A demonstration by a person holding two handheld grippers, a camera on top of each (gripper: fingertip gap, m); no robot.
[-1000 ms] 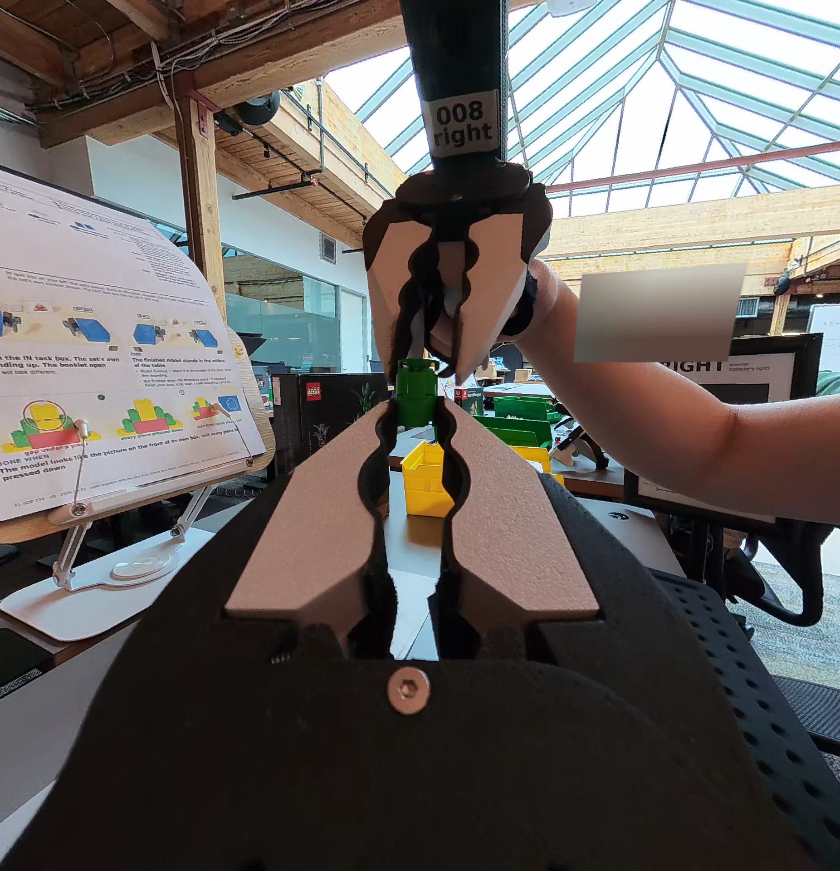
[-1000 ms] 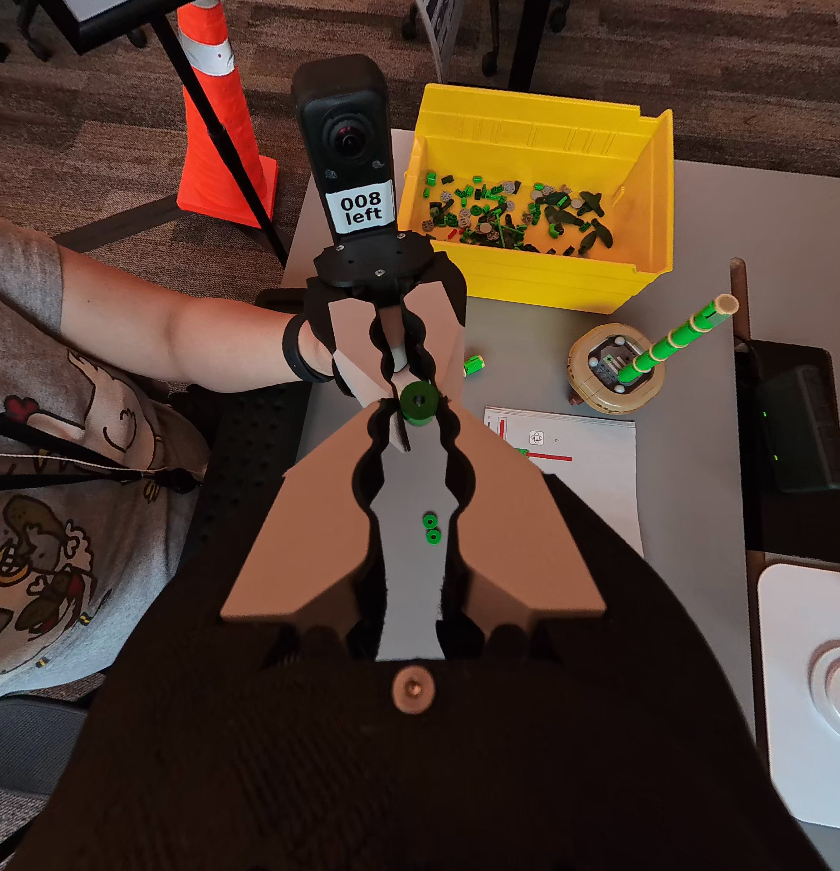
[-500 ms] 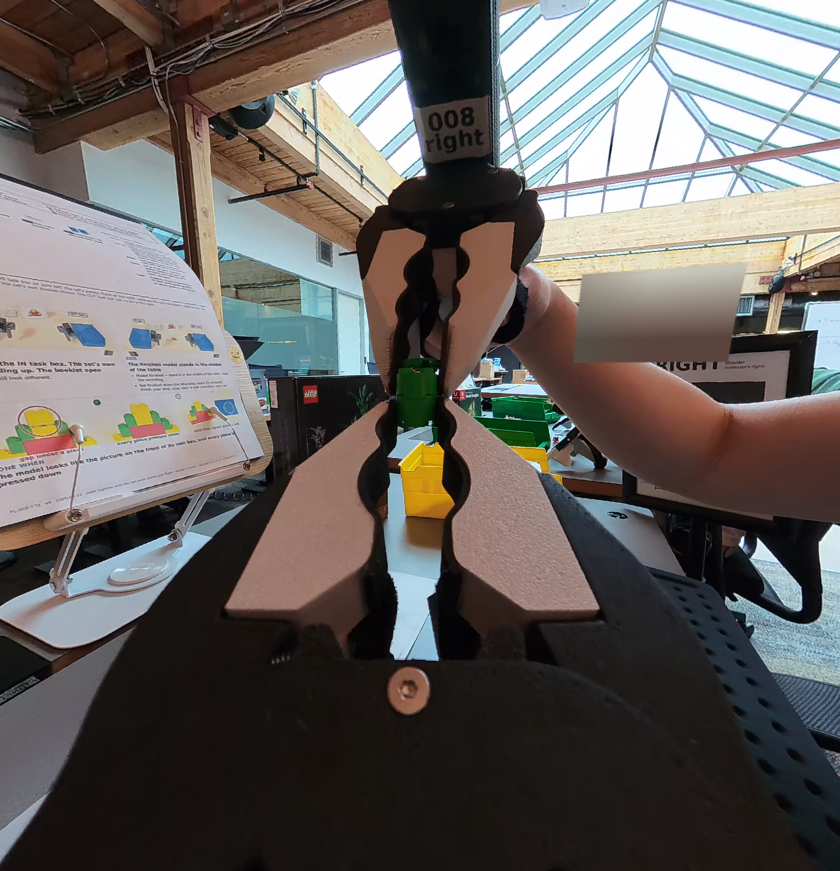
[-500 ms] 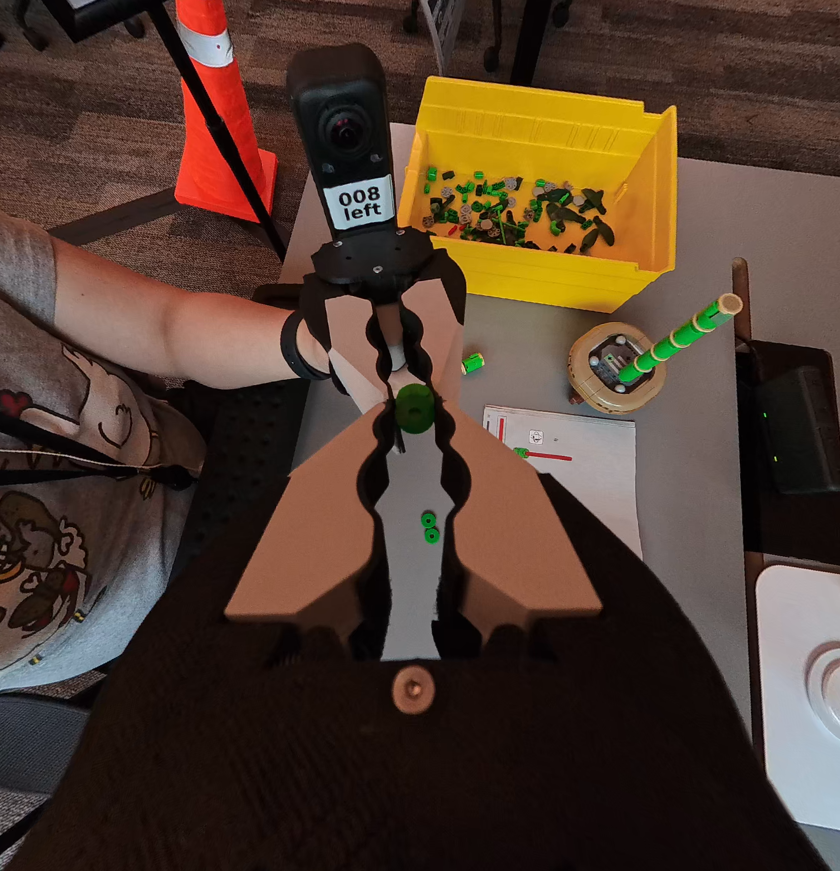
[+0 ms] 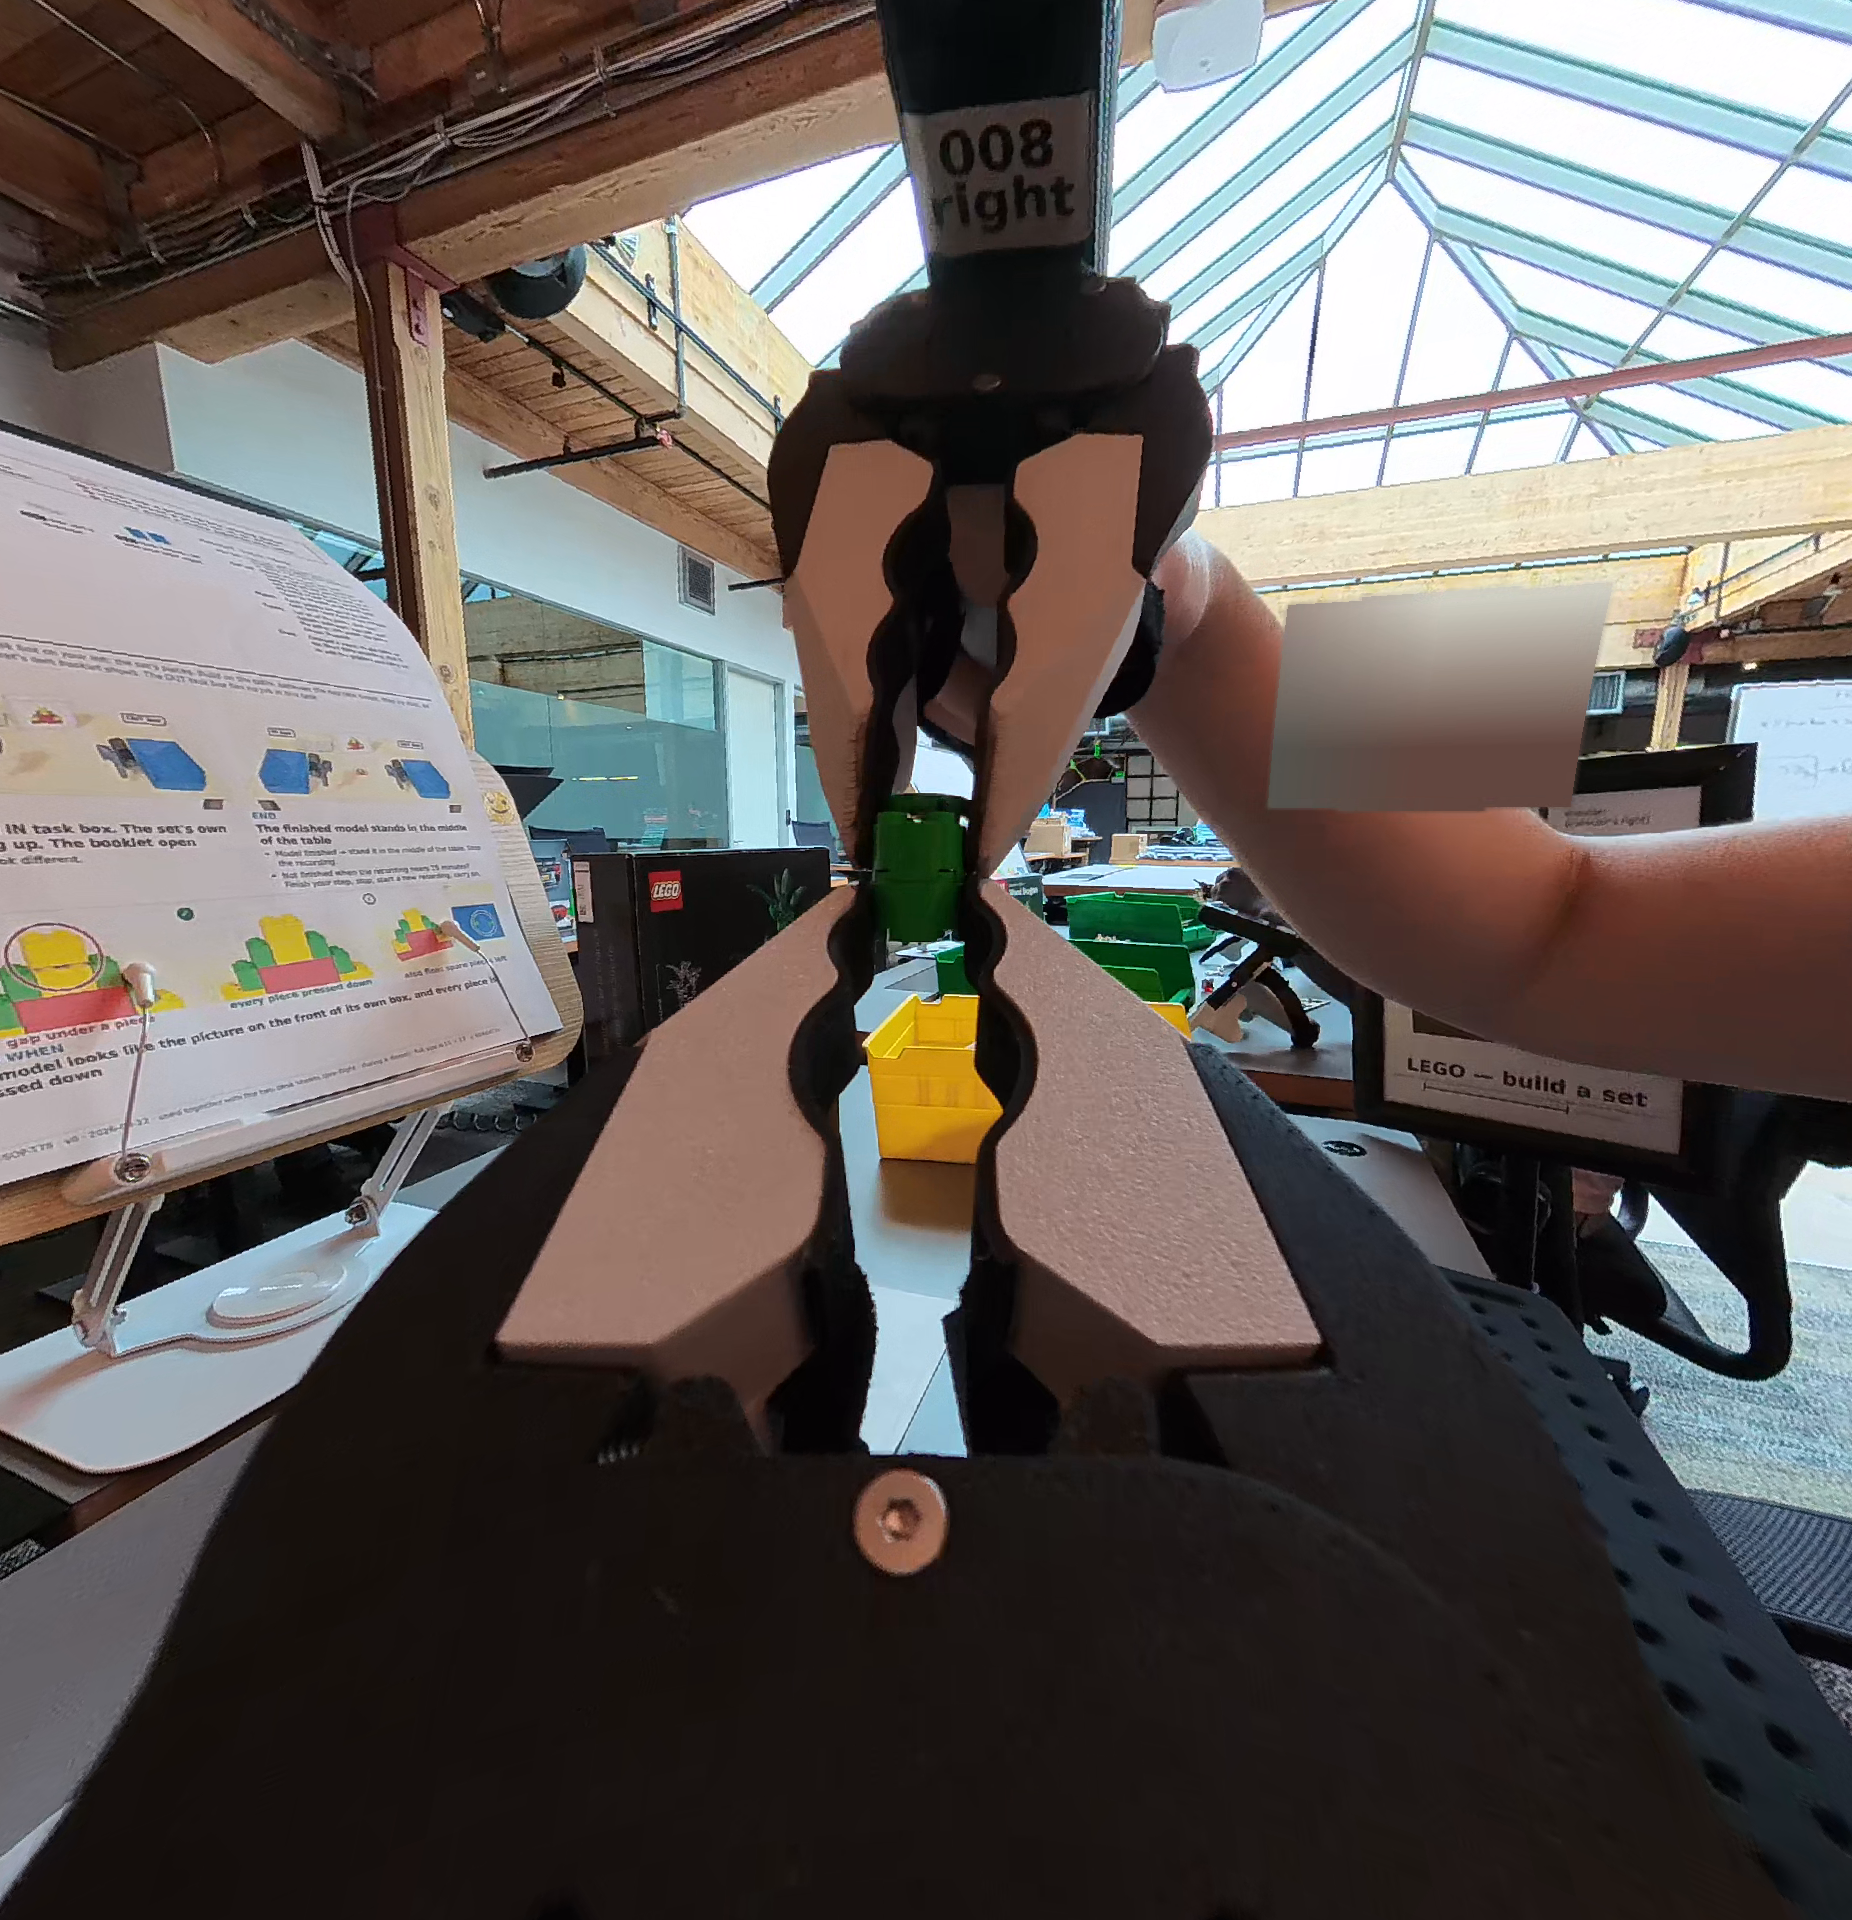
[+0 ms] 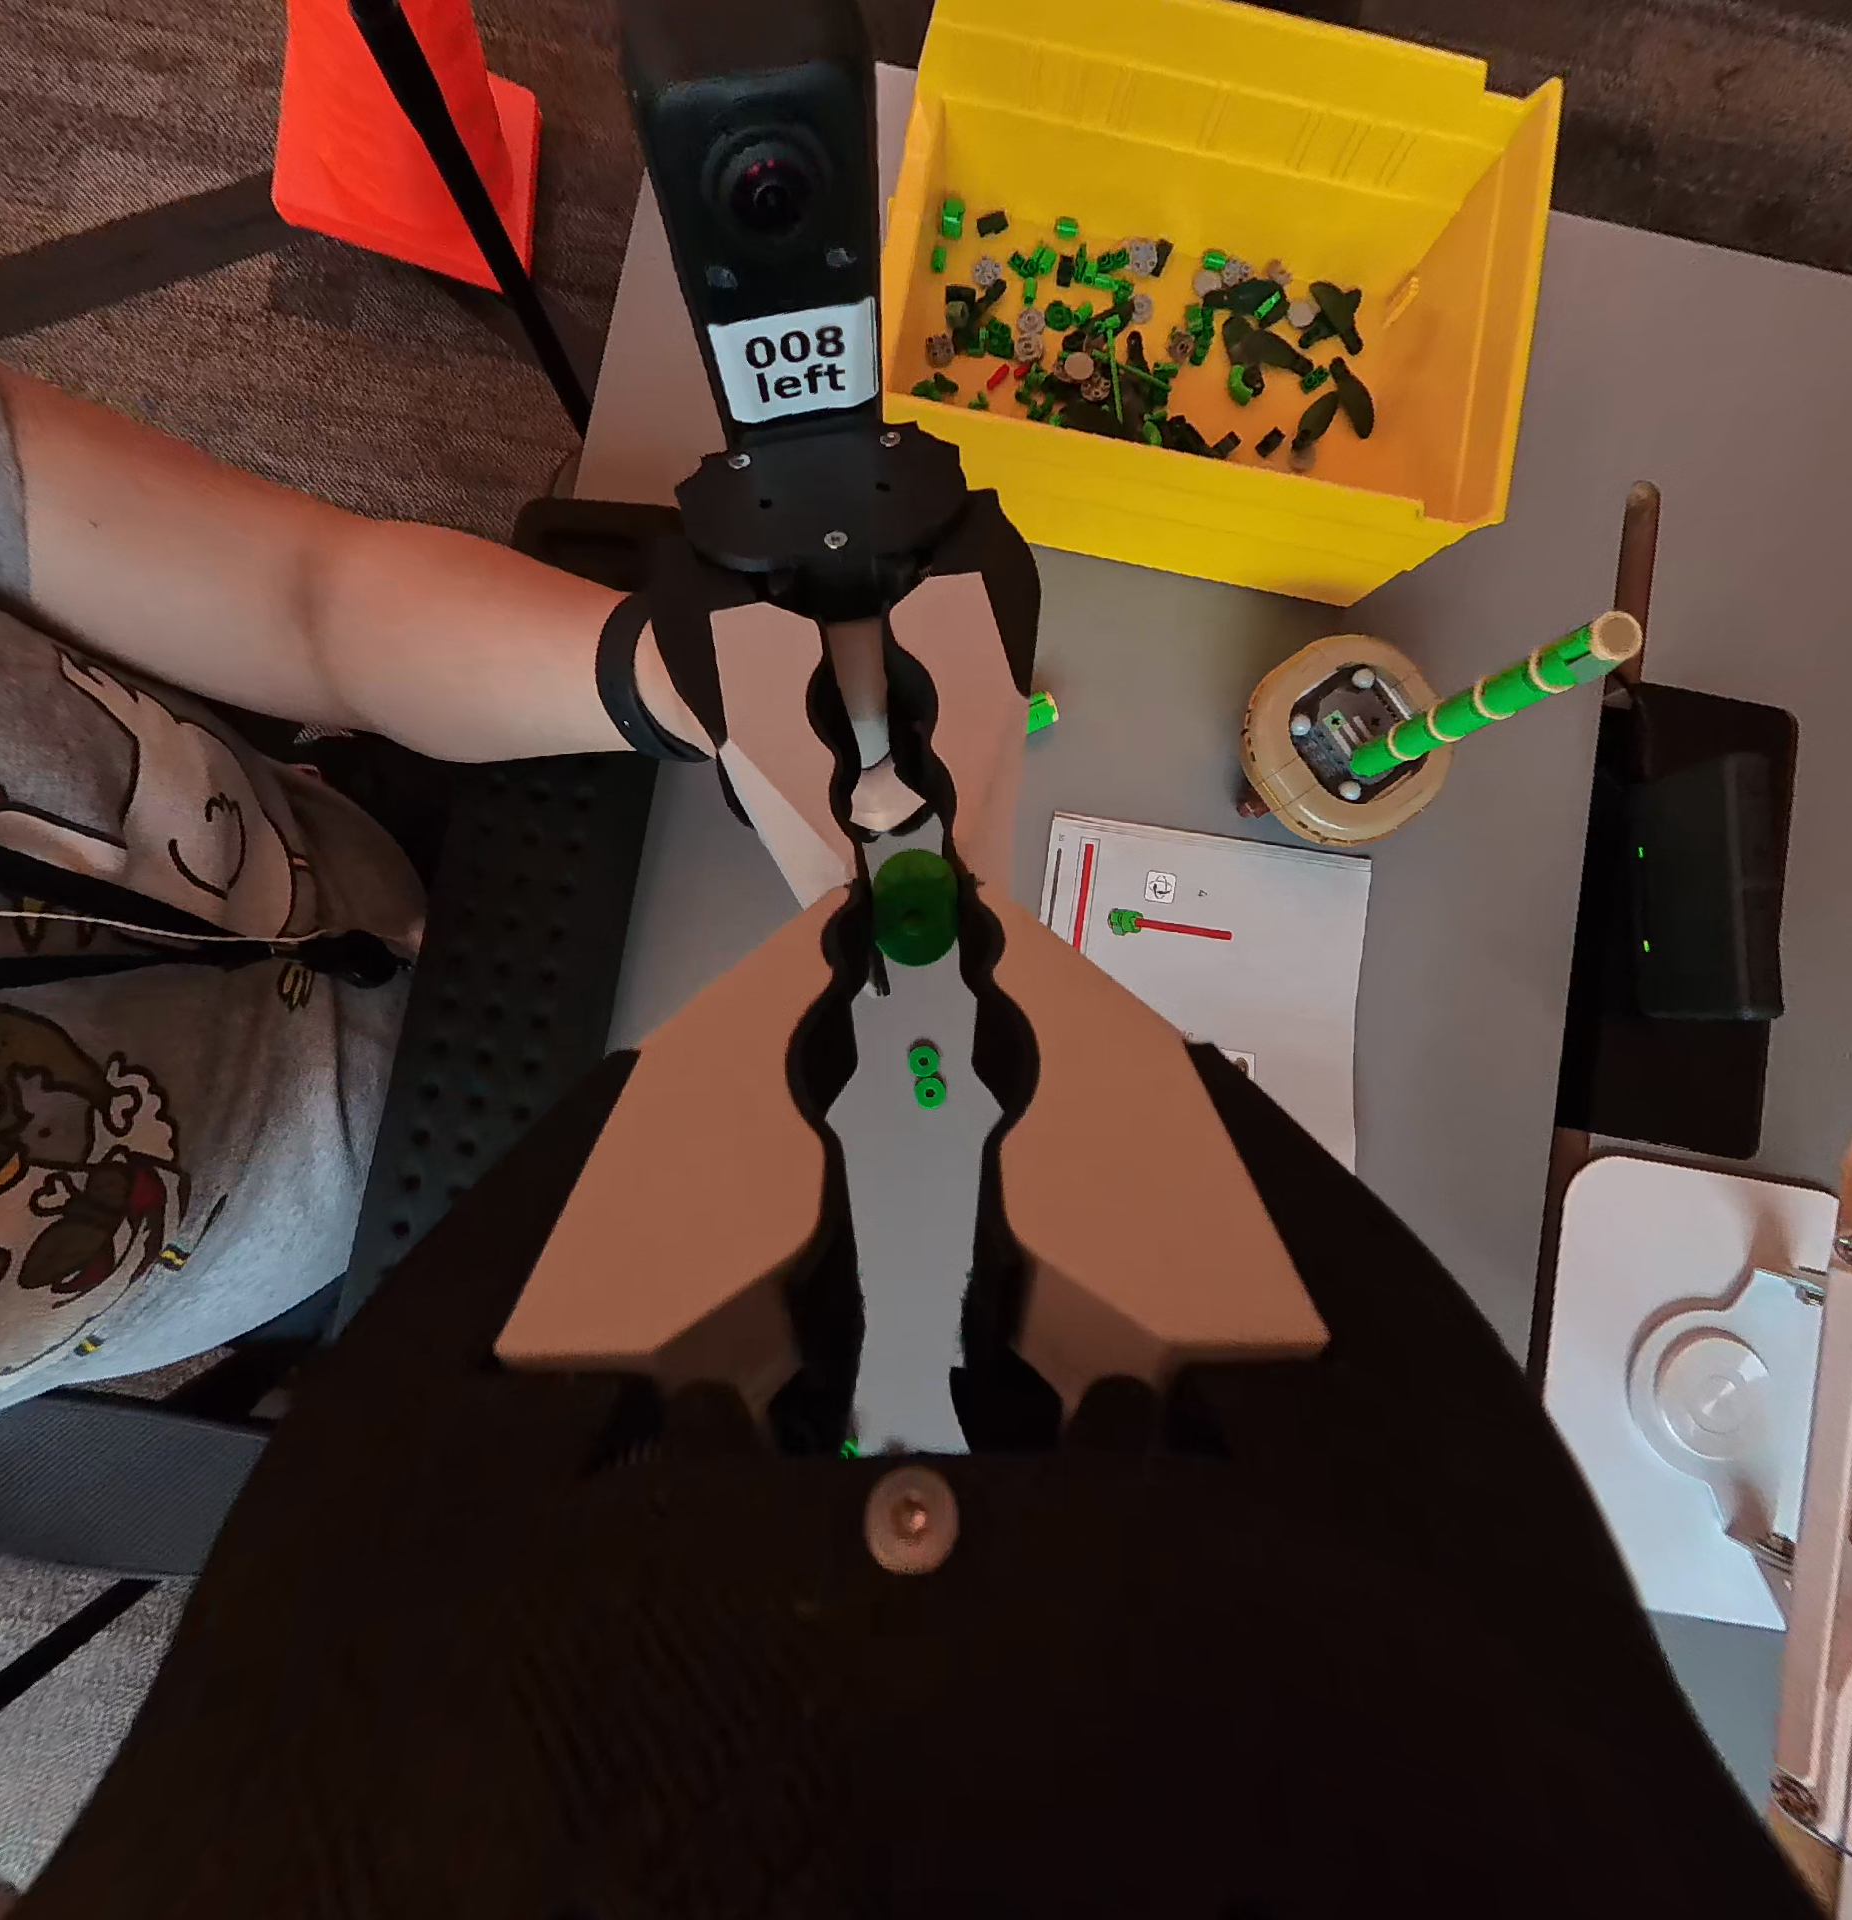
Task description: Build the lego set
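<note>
A short stack of green round lego pieces (image 5: pixel 917 883) is held in the air between both grippers. My left gripper (image 5: pixel 917 909) is shut on its lower part. My right gripper (image 5: pixel 920 831) comes down from above, tips shut on the upper part. In the right wrist view the green stack (image 6: pixel 914 914) is seen end on between my right gripper's (image 6: pixel 914 899) fingertips, and the left gripper (image 6: pixel 896 831) meets it from the far side. A tan round pot (image 6: pixel 1306 790) with a green segmented stalk (image 6: pixel 1473 696) stands on the grey table (image 6: pixel 1161 675).
A yellow bin (image 6: pixel 1213 520) with several small green and dark pieces is at the table's far edge. An open booklet (image 6: pixel 1244 977), two small green rings (image 6: pixel 924 1075) and a loose green piece (image 6: pixel 1041 713) lie on the table. A sheet on a stand (image 5: pixel 226 831) is at the left. Both grippers' tips are close together, under 4 cm apart. The tan round pot (image 6: pixel 1306 790) is about 30 centimetres from both grippers' fingertips.
The right gripper has come down onto the top of the green stack, and the two grippers' tips now nearly touch. The left gripper keeps its hold.
</note>
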